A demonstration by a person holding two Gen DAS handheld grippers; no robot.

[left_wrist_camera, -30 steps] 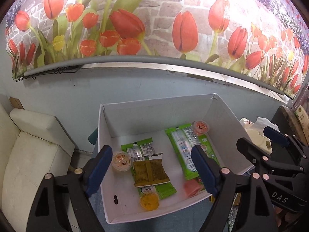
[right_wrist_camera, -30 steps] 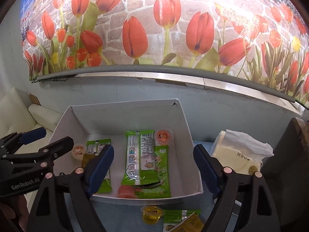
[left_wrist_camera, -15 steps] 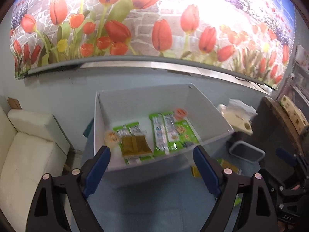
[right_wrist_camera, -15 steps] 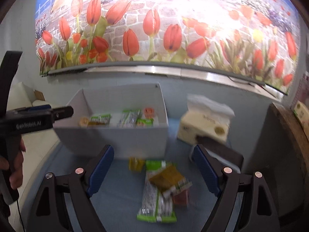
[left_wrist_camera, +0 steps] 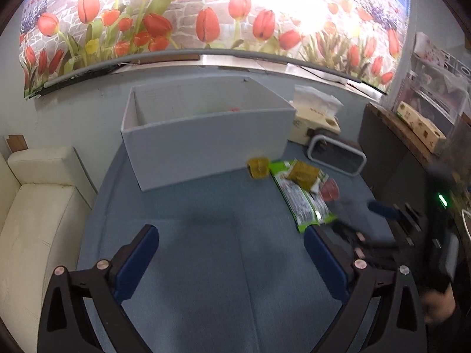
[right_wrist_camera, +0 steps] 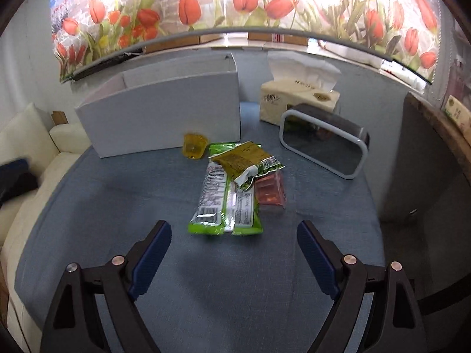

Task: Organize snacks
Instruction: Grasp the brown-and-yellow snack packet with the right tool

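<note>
We count one white cardboard box [right_wrist_camera: 164,114], two green foil snack packets [right_wrist_camera: 226,203], one olive-brown sachet [right_wrist_camera: 243,157], one yellow jelly cup [right_wrist_camera: 194,146], one pink wrapped snack [right_wrist_camera: 270,192], one cream tissue pack [right_wrist_camera: 297,98], and one white-rimmed dark clock [right_wrist_camera: 323,144].

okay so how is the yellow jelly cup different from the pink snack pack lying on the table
The yellow jelly cup is a small round tub, translucent amber; the pink snack pack is a flat rectangular packet with reddish contents. The jelly cup sits right by the white box, left of the green wrappers; the pink pack lies on their right, nearer the gripper. Both rest on the blue tablecloth, outside the box.
</note>
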